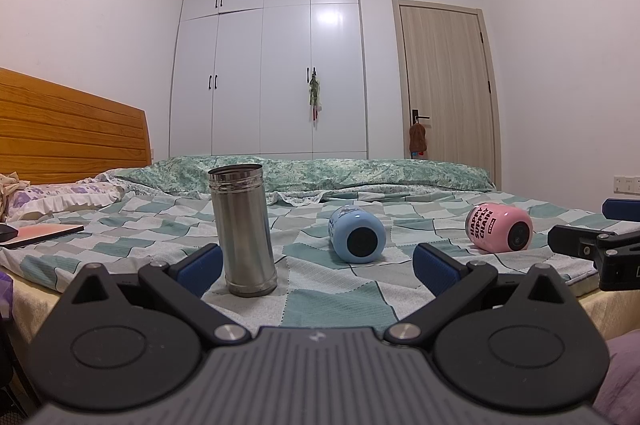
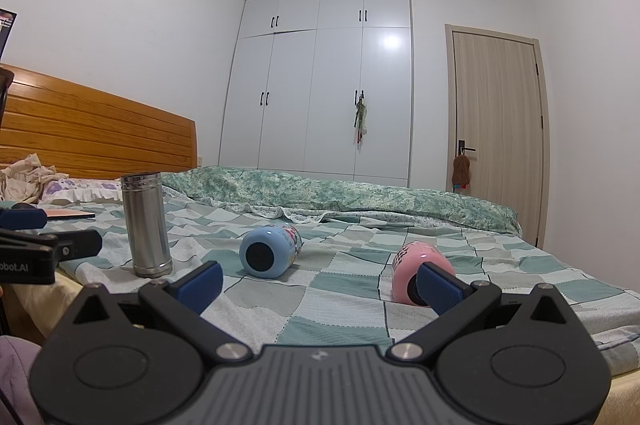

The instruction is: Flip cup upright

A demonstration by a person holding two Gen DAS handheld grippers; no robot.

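I have the bed (image 1: 340, 289) in front of me, its checked cover carrying everything, with both rigs held low at its near edge. Standing upright toward the near left corner is the steel flask (image 1: 243, 229), mouth up, so it needs nothing. Two cups lie on their sides further right along the near edge: the blue cup (image 1: 357, 233) around the middle and the pink cup (image 1: 499, 227) toward the near right, both with their bases turned toward me.

My left tongs (image 1: 318, 269) are spread wide and hold nothing; the flask stands just beside the left pad. My right tongs (image 2: 318, 285) are also wide and empty, with the right pad overlapping the pink cup in view, though I cannot tell whether it touches.

My worry is the soft cover: a round cup could roll away under a nudge, and once stood up it may topple. Swinging the left tongs carelessly could knock the flask over.
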